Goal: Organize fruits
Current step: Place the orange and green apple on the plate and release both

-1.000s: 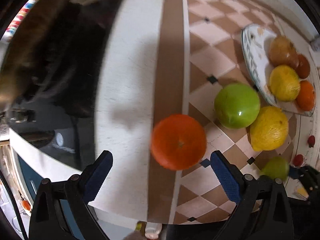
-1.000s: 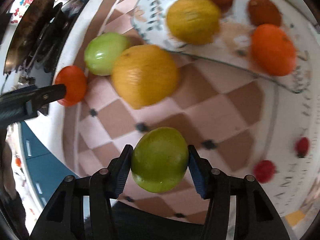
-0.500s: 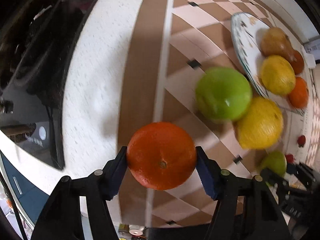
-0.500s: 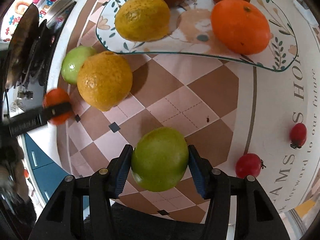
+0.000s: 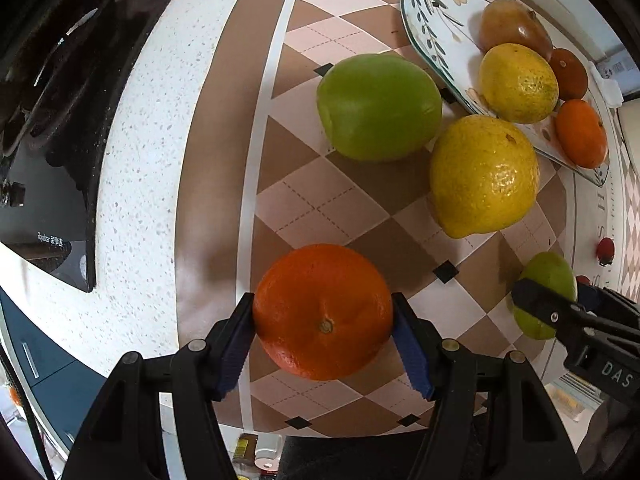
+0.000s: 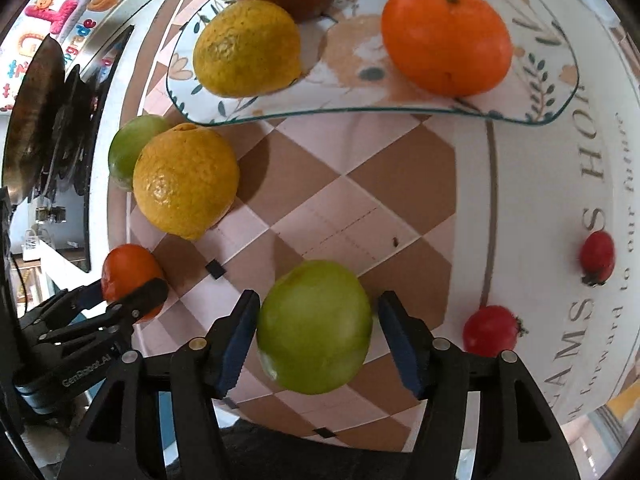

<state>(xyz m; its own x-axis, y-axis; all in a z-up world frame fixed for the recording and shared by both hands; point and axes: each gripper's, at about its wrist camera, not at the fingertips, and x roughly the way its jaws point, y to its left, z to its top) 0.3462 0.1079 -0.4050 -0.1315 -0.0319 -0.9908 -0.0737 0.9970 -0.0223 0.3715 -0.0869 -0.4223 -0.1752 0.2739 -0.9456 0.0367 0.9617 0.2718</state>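
Plate point(image 6: 532, 116) at frame top, already carrying fruit, free room at its centre. Left gripper point(image 5: 323, 338), fingers closed on the orange point(image 5: 323, 312) at lower centre. Right gripper point(image 6: 316, 334), fingers around the green fruit point(image 6: 314, 326) at lower centre, right pad seemingly just apart. Best carried level, steadily toward that bare middle, lowered gently.

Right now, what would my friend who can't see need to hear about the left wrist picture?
The left gripper is clamped on an orange above a checkered mat. Beyond it, a green apple and a yellow citrus lie beside a plate holding four more fruits.
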